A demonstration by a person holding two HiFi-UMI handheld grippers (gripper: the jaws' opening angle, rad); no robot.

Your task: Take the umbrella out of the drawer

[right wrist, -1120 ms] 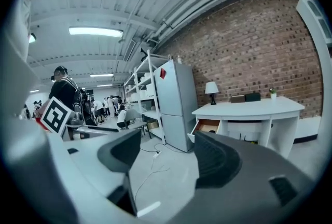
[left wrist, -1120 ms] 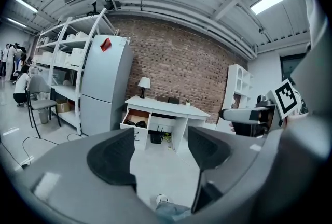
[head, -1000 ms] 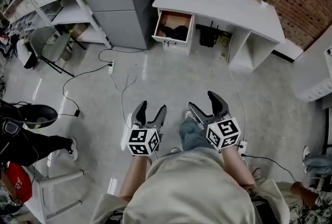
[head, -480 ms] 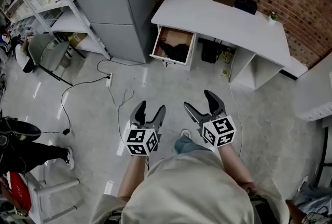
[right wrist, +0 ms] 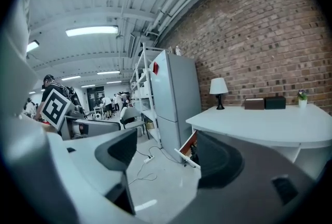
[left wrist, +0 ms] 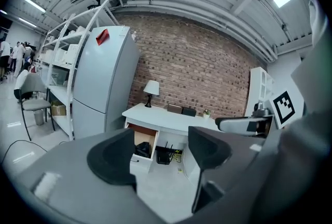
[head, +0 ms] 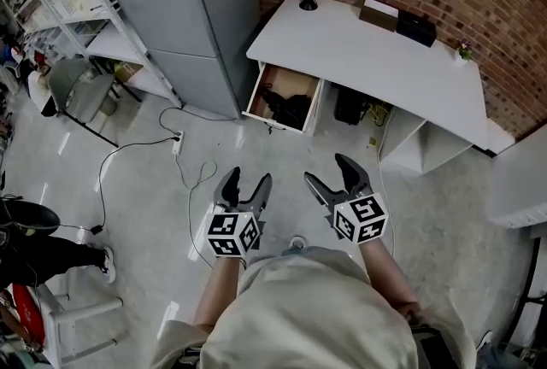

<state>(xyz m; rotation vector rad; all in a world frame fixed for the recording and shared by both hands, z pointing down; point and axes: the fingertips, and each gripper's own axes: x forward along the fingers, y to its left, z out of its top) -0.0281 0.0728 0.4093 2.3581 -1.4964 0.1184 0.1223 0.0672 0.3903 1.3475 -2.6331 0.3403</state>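
"How do the jaws stand?"

"Wide apart on both the left gripper (head: 249, 179) and the right gripper (head: 327, 171), with nothing between them."

"And the umbrella (head: 286, 105)?"

"It is a dark shape lying in the open drawer (head: 272, 120) under the white table (head: 385, 60), well apart from both grippers."

"What room is there?"

"Bare floor (head: 282, 154) lies between. A grey cabinet (head: 205, 8) stands just beside the drawer's left edge, and a cable (head: 184, 179) loops near the left gripper."
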